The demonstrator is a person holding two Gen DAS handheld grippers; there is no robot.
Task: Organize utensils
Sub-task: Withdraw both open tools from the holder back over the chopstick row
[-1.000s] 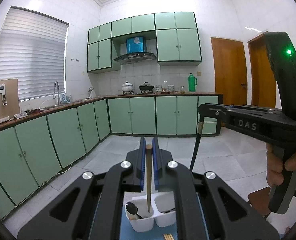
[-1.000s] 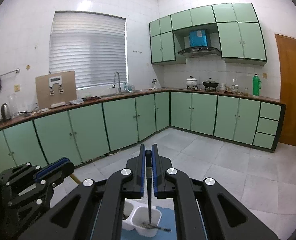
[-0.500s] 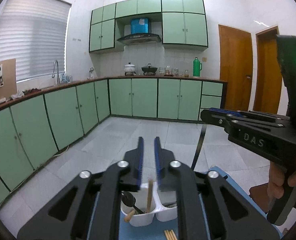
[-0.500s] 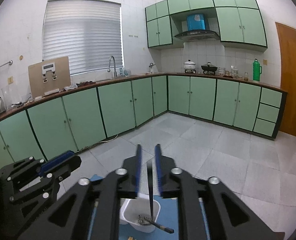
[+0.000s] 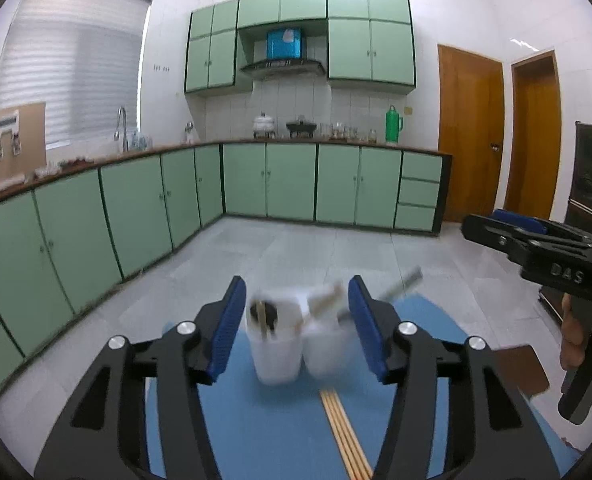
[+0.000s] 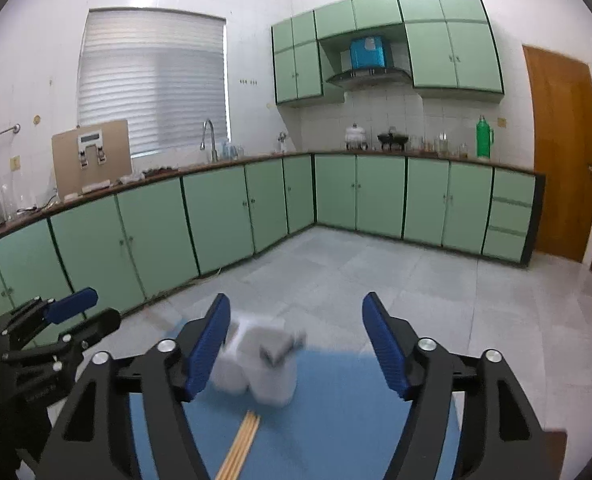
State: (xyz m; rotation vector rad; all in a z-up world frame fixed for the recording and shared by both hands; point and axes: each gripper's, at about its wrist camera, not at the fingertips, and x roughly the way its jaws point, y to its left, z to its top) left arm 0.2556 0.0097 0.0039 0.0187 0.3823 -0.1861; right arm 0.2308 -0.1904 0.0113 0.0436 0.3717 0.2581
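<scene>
Both tools are gaping. The left tool [image 5: 296, 326] has just been opening its jaws, the blue pads stand well apart, and nothing is pinched between them. The same goes for the right tool [image 6: 296, 344]: its jaws have just been opening too, they are spread wide, and there is no utensil in the grip.

Just beyond the left tool's tips sits the white holder [image 5: 280, 350], two cups joined side by side, blurred by motion. The cup at 9 o'clock carries a dark spoon [image 5: 270, 314] and a wooden stick [image 5: 261, 316]. The cup at 3 o'clock holds utensils leaning out toward 2 o'clock, too smeared to name.

Toward 6 o'clock of the holder, a bundle of wooden chopsticks [image 5: 346, 432] lies flat on the blue mat [image 5: 256, 432] covering the desk, touching neither tool.

By the look of it, several utensils are already sorted into the cups. The chopsticks on the mat appear to be what is left.
</scene>
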